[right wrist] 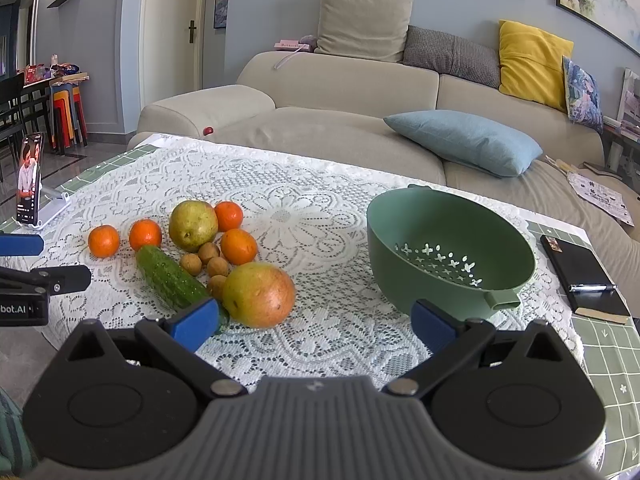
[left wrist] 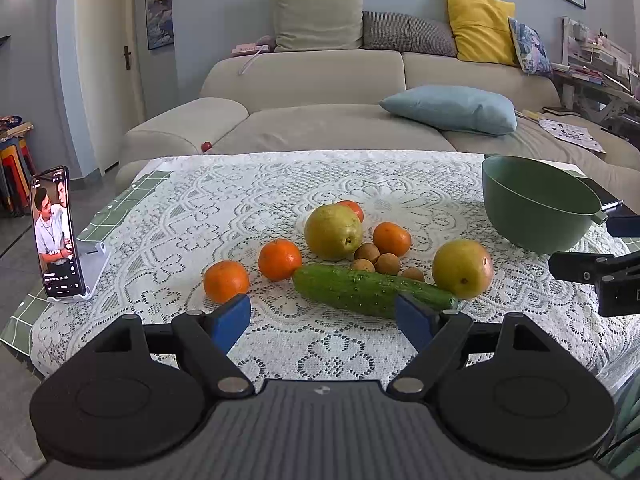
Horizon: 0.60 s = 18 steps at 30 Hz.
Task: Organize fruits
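On the lace cloth lie several oranges (left wrist: pixel 225 281), two pears (left wrist: pixel 333 231) (left wrist: pixel 462 268), a cucumber (left wrist: pixel 360 289) and several small brown longans (left wrist: pixel 367 253). They also show in the right wrist view: a blushed pear (right wrist: pixel 259 294), the cucumber (right wrist: pixel 170 278), the oranges (right wrist: pixel 145 234). A green colander (right wrist: pixel 448 258) stands empty to the right, also seen in the left wrist view (left wrist: pixel 536 208). My left gripper (left wrist: pixel 323 320) is open and empty just short of the cucumber. My right gripper (right wrist: pixel 316 326) is open and empty between the pear and the colander.
A phone on a stand (left wrist: pixel 56 240) plays video at the table's left edge. A black notebook with a pen (right wrist: pixel 584 280) lies right of the colander. A sofa with cushions (left wrist: pixel 328 80) stands behind the table.
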Available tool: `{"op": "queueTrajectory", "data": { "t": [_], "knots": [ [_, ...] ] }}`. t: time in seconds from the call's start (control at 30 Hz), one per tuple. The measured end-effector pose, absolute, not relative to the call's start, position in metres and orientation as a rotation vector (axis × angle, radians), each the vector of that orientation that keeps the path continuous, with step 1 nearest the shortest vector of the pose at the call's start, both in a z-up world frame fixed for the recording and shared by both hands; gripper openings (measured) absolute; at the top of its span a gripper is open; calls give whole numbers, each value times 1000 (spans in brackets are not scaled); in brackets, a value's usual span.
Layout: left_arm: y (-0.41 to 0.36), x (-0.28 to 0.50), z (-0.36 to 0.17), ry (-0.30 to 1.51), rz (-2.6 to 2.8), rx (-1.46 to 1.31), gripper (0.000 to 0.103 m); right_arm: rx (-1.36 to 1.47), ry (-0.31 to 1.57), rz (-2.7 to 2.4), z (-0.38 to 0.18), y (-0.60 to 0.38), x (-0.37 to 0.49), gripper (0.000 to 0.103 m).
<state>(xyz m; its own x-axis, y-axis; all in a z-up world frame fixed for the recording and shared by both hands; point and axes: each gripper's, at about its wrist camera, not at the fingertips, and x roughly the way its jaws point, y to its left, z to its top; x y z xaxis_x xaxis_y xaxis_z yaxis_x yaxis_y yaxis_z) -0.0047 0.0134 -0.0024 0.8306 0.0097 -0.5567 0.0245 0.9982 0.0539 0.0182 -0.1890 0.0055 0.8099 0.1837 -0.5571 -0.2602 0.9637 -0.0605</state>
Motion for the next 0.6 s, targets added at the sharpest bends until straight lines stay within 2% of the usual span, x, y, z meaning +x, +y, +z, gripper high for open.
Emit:
{"op": "queueTrajectory", "data": {
  "t": [0.4, 0.6],
  "knots": [
    [15, 3, -9, 600, -61, 50, 95, -56, 579, 302, 1, -195, 27, 99],
    [19, 19, -16, 635, -125, -31, 85, -17, 600, 369, -7, -191, 39, 99]
  ]
}}
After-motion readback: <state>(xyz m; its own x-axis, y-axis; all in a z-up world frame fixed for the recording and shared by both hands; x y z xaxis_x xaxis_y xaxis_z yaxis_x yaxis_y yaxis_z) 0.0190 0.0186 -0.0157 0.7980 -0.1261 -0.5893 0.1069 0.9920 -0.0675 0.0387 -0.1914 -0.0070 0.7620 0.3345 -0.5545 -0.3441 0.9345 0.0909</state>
